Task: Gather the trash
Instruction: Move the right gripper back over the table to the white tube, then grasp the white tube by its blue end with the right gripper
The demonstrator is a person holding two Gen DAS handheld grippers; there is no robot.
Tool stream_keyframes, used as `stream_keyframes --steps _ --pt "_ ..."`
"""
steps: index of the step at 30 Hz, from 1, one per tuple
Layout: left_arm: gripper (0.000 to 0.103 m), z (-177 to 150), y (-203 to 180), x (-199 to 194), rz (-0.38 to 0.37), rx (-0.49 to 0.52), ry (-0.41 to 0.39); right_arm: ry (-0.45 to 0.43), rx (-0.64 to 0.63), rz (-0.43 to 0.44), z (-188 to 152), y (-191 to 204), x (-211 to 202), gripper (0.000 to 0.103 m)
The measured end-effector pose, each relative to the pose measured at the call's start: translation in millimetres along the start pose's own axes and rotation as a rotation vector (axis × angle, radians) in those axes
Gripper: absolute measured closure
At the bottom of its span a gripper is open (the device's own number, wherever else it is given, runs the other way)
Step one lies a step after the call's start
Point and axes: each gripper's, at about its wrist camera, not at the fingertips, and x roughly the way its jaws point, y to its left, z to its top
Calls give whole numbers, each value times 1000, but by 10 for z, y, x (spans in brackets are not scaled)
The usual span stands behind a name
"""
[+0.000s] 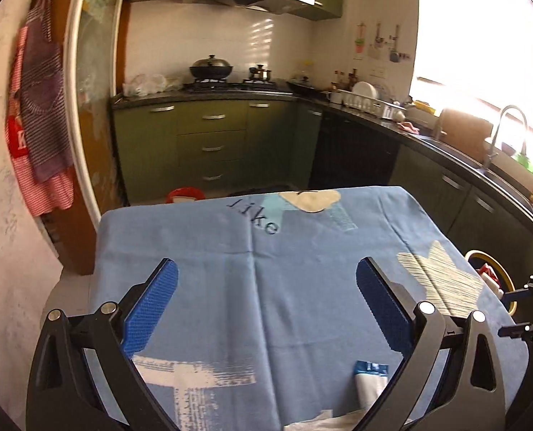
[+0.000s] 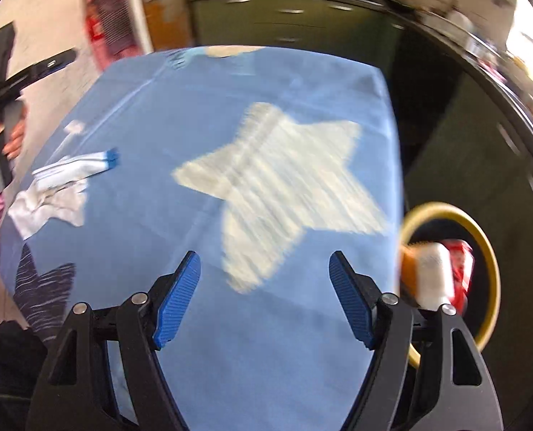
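Observation:
A blue-and-white wrapper (image 1: 371, 380) lies on the blue tablecloth (image 1: 252, 287) near its front edge, with a crumpled white tissue (image 1: 324, 421) just in front of it. Both show at the left in the right wrist view, the wrapper (image 2: 76, 168) and the tissue (image 2: 47, 204). My left gripper (image 1: 266, 305) is open and empty above the cloth, the wrapper near its right finger. My right gripper (image 2: 264, 298) is open and empty over the cloth's right part. A yellow-rimmed bin (image 2: 489, 269) beside the table holds a red can (image 2: 458, 269) and a white-orange bottle (image 2: 428, 273).
Green kitchen cabinets (image 1: 212, 143) stand beyond the table, with a stove and wok (image 1: 210, 68) on the counter. A sink and tap (image 1: 507, 133) run along the right. Aprons (image 1: 40, 118) hang on the left wall. The bin (image 1: 496, 276) stands off the table's right edge.

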Motion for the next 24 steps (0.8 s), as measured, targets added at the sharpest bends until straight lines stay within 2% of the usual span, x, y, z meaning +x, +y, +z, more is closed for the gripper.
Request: stream_keyframes --steps 5,8,11,14,20,24 --pt "5 -204 440 -16 59 -77 4 35 -143 119 339 558 277 33" --pt "5 -307 539 -16 87 -95 3 42 -209 159 581 783 426 38" --pt "5 -346 572 -51 108 -96 0 38 -341 201 773 1007 542 40" --pt "5 -344 562 -129 112 -100 -18 48 -545 212 912 1232 629 42" --pt "5 -353 678 -283 143 -126 -64 141 -961 229 1035 1574 808 43" --pt "5 -383 834 -398 164 -186 -97 207 -1149 218 1061 1733 956 43"
